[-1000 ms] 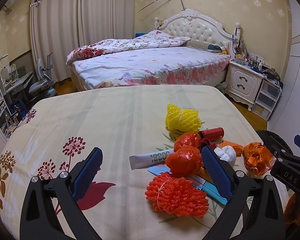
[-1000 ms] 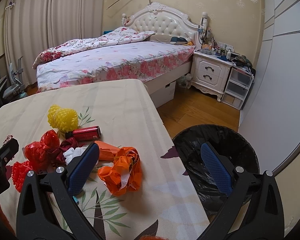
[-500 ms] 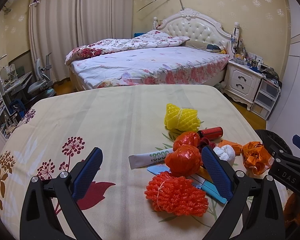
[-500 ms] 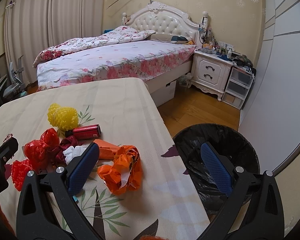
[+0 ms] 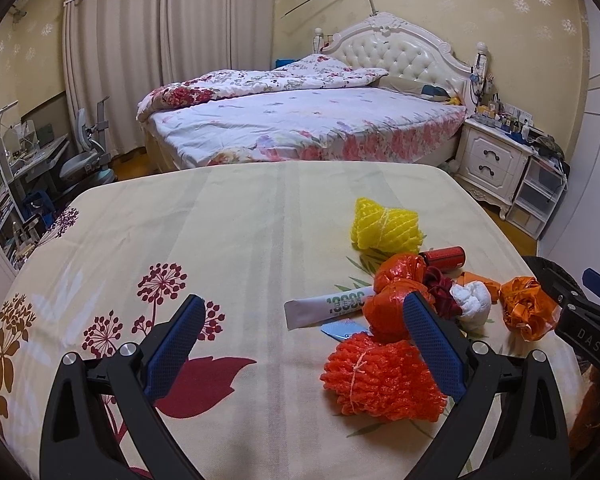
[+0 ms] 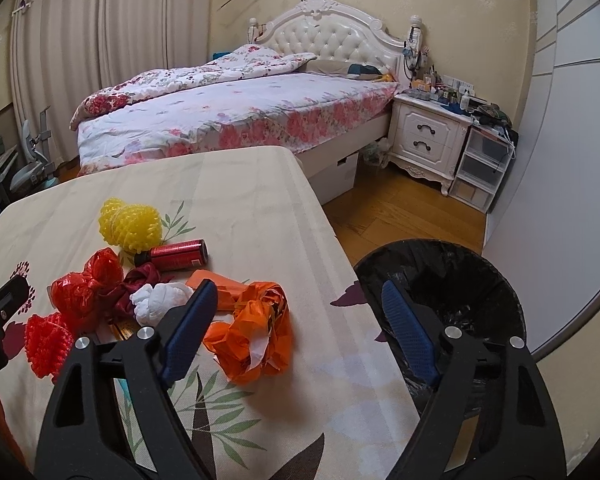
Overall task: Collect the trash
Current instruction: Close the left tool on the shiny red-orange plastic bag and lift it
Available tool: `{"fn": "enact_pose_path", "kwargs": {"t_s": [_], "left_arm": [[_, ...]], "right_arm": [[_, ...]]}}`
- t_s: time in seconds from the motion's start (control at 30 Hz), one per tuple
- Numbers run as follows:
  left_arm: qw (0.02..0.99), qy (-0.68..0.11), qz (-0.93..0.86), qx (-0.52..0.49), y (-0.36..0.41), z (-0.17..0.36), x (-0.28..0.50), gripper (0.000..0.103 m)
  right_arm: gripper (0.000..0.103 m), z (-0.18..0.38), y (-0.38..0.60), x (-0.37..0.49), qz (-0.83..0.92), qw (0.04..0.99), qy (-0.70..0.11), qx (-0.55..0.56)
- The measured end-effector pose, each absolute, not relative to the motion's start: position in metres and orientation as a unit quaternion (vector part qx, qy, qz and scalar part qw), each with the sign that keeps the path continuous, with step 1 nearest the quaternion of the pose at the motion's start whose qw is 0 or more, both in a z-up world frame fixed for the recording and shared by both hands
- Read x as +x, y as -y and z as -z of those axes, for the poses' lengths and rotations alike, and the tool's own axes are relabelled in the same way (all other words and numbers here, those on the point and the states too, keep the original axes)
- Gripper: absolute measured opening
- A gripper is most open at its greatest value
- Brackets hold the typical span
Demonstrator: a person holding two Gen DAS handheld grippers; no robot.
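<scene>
Trash lies in a heap on the cream floral tablecloth (image 5: pixel 228 240): a yellow foam net (image 5: pixel 384 226), a red can (image 5: pixel 444 257), red plastic bags (image 5: pixel 392 300), an orange-red foam net (image 5: pixel 380 380), a white tube (image 5: pixel 328 306), a white wad (image 5: pixel 472 300) and an orange bag (image 6: pixel 256 328). My left gripper (image 5: pixel 304 330) is open and empty above the cloth, left of the heap. My right gripper (image 6: pixel 300 316) is open and empty above the table's right edge, between the orange bag and a black-lined bin (image 6: pixel 452 280).
The bin stands on the wooden floor (image 6: pixel 388 208) to the right of the table. Behind are a bed (image 5: pixel 300 128), a white nightstand (image 6: pixel 428 140) and plastic drawers (image 6: pixel 480 168). A desk and chair (image 5: pixel 80 156) stand at the far left.
Both grippers have shifted only slightly; the views are almost the same. Both stay open and empty.
</scene>
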State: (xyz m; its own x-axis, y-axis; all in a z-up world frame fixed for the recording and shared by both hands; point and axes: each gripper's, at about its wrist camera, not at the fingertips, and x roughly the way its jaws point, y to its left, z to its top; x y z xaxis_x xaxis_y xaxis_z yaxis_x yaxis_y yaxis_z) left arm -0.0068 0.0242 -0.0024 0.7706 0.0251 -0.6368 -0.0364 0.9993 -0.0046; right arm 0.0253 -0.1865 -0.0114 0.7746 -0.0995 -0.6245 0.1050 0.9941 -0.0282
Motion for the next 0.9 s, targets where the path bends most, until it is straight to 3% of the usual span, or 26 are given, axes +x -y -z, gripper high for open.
{"fn": "enact_pose_path", "kwargs": {"t_s": [0.17,0.3,0.5,0.8,0.9], "left_arm": [[0.942,-0.335,-0.002,-0.001,-0.017,-0.002,-0.007,0.094],[0.939,-0.343,0.011,0.006,-0.010,-0.001,-0.003,0.076],[0.939,-0.345,0.012,0.006,-0.011,0.001,-0.004,0.075],[0.938,-0.346,0.027,0.011,-0.001,0.001,-0.001,0.075],[0.936,-0.349,0.031,0.018,0.005,0.003,0.002,0.075]], "right_arm": [[0.067,0.013,0.186,0.026,0.048,0.942,-0.333,0.005],[0.059,0.016,0.185,0.027,0.043,0.939,-0.340,0.004],[0.049,0.016,0.183,0.027,0.034,0.939,-0.342,0.002],[0.048,0.014,0.182,0.024,0.034,0.941,-0.338,0.002],[0.043,0.014,0.183,0.023,0.034,0.940,-0.340,0.002]]}}
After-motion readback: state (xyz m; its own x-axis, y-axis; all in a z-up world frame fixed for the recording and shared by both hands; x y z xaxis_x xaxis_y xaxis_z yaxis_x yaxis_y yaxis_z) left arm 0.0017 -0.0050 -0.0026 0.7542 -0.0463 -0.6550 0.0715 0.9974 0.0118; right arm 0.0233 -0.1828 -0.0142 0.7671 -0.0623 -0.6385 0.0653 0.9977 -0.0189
